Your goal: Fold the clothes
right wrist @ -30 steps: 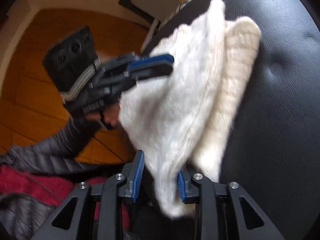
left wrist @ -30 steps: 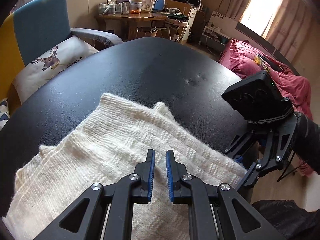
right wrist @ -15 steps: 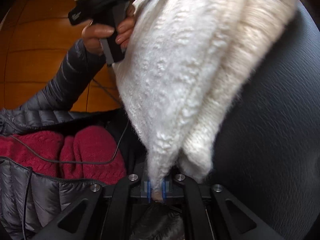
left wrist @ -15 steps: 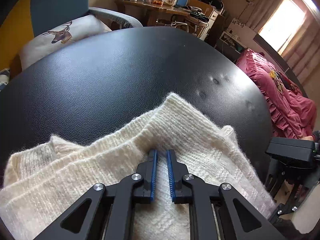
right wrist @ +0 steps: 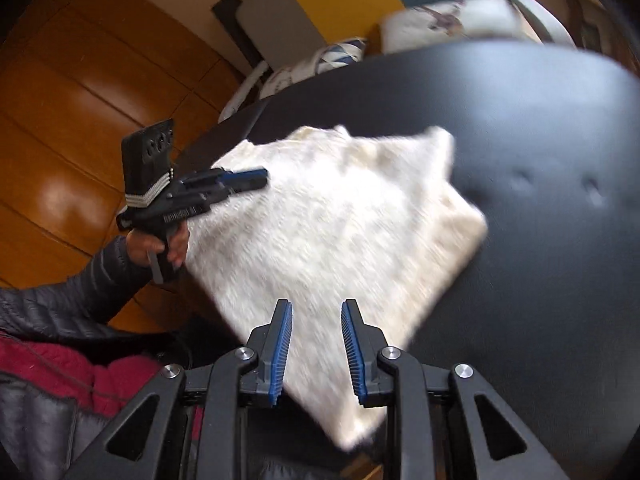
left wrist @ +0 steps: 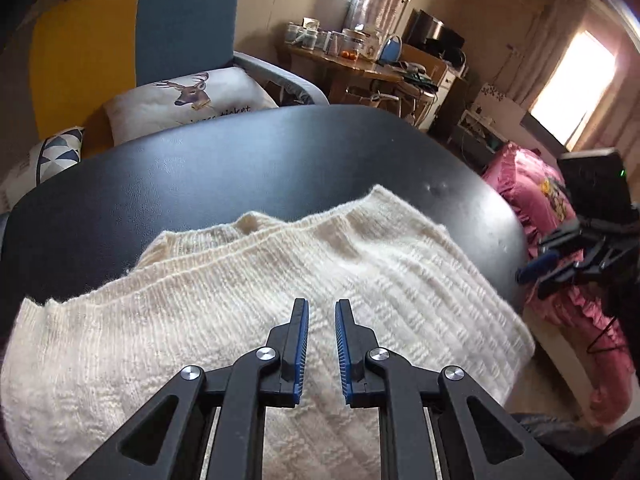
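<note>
A cream knitted sweater (left wrist: pixel 320 264) lies folded on the black padded table (left wrist: pixel 240 168); its near corner hangs over the table edge (right wrist: pixel 352 428). My left gripper (left wrist: pixel 322 304) hovers over the sweater's middle, its jaws a narrow gap apart with nothing between them. From the right wrist view the left gripper (right wrist: pixel 256 176) sits at the sweater's (right wrist: pixel 340 220) left edge, held by a hand. My right gripper (right wrist: pixel 316 304) is above the sweater's near corner. Its jaws are opening and hold nothing. In the left wrist view the right gripper (left wrist: pixel 536 268) is off the table's right edge.
A blue and yellow armchair (left wrist: pixel 160 40) with a deer pillow (left wrist: pixel 188 100) stands behind the table. A wooden table with jars (left wrist: pixel 348 64) is farther back, pink bedding (left wrist: pixel 536 200) to the right. A dark padded sleeve (right wrist: pixel 80 292) and red cloth (right wrist: pixel 60 364) are near, over wooden floor (right wrist: pixel 60 140).
The right gripper, shut on the sweater's corner half a second ago, has let go and risen. The sweater now lies flat and folded. The left gripper has shifted across the sweater.
</note>
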The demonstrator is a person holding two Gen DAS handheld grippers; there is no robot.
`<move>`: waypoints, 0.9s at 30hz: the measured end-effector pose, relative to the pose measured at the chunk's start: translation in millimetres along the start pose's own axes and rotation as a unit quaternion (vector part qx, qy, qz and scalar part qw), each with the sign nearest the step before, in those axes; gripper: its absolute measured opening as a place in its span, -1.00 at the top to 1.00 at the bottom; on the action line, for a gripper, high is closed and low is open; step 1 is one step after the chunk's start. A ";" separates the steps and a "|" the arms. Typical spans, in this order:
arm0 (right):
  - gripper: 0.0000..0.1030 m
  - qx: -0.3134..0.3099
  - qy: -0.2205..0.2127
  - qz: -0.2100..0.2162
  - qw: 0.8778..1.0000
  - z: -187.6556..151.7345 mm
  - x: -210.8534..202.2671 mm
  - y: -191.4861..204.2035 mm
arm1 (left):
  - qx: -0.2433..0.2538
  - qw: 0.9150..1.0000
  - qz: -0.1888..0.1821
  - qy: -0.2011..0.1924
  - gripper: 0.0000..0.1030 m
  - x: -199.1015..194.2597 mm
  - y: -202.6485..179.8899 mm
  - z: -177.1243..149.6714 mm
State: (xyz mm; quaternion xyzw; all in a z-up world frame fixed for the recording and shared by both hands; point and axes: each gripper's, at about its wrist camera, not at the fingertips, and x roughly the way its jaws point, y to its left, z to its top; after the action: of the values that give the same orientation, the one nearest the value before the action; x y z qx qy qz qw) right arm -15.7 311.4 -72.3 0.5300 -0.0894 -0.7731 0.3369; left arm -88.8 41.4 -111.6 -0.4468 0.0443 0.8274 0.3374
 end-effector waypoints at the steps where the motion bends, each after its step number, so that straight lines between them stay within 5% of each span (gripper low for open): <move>1: 0.48 -0.011 0.000 -0.023 1.000 11.2 14.6 7.1 | 0.011 1.000 0.006 0.012 0.72 9.6 -1.5 -1.2; 5: 0.52 -0.024 0.011 -0.122 0.992 30.9 66.6 12.1 | -0.022 0.999 0.013 0.027 0.66 44.8 20.7 9.2; 8: 0.56 -0.010 -0.002 -0.137 0.991 19.7 73.4 -1.7 | -0.133 0.991 -0.018 0.025 0.69 56.3 54.7 11.0; 11: 0.57 -0.004 -0.017 -0.132 0.991 10.5 66.5 -8.0 | -0.144 0.989 -0.021 0.001 0.74 47.3 58.5 4.1; 15: 0.57 -0.006 -0.026 -0.141 0.990 8.7 65.7 -7.7 | -0.147 0.988 -0.012 -0.046 0.72 0.3 57.4 -9.4; 20: 0.51 -0.004 -0.059 -0.183 0.981 15.4 57.7 15.2 | -0.213 0.969 0.015 -0.128 0.50 -105.1 102.9 -73.0; 23: 0.47 -0.002 -0.098 -0.105 0.990 27.1 56.9 46.1 | -0.256 0.954 0.047 -0.150 0.35 -162.8 140.0 -129.9; 27: 0.48 -0.029 -0.083 -0.045 0.995 48.0 102.7 98.1 | -0.288 0.948 0.015 -0.131 0.35 -188.1 165.5 -195.6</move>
State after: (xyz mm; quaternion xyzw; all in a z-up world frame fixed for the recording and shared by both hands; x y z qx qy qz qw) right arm -37.9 163.4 -81.5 0.4575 -0.0704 -0.8309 0.3086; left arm 21.2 -256.7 -121.4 -0.4121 -0.2342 0.8610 0.1846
